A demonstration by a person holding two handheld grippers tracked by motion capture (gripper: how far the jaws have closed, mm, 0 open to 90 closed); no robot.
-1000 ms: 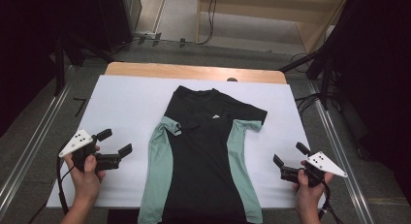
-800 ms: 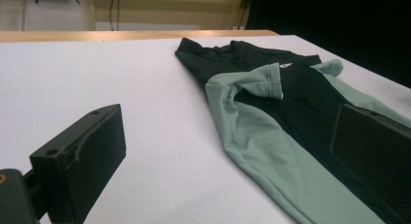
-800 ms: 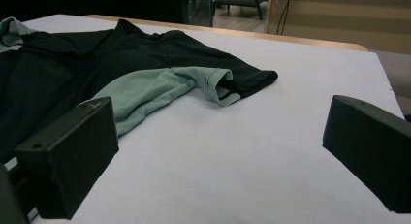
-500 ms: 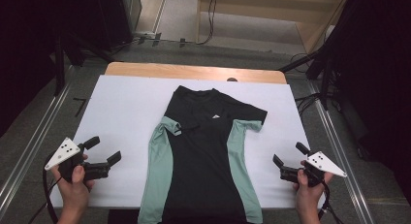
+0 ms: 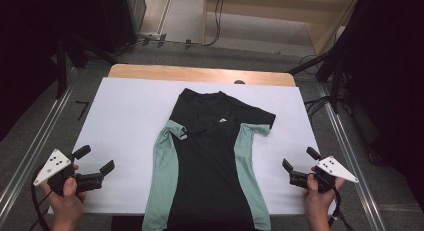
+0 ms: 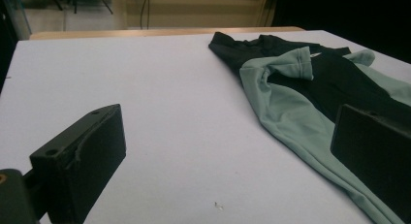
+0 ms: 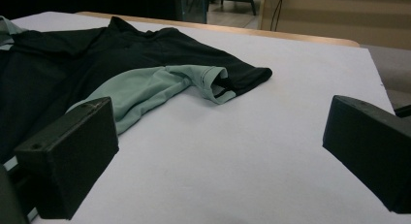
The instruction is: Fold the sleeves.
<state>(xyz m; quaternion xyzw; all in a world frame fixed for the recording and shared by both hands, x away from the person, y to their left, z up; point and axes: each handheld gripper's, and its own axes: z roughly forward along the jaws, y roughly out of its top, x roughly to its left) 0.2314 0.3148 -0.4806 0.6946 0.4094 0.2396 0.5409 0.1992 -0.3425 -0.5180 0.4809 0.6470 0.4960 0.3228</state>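
Note:
A black shirt [image 5: 210, 156] with mint-green side panels lies flat on the white table cover [image 5: 130, 116], collar away from me, hem hanging over the near edge. Its left sleeve [image 6: 286, 64] is folded inward; its right sleeve [image 7: 218, 83] lies spread out. My left gripper [image 5: 94, 159] hovers open over the near left corner, well left of the shirt, nothing between its jaws. My right gripper [image 5: 300, 161] stands open near the right edge, a short way right of the shirt's green panel [image 7: 140, 90], also holding nothing.
A wooden table edge [image 5: 200, 73] shows beyond the white cover. Metal rails [image 5: 30, 156] run along both sides of the table. Dark stands and cables [image 5: 320, 66] sit on the floor at the back right.
My left gripper has drawn back leftward and toward me, away from the shirt's left side. The right gripper and the shirt have stayed put.

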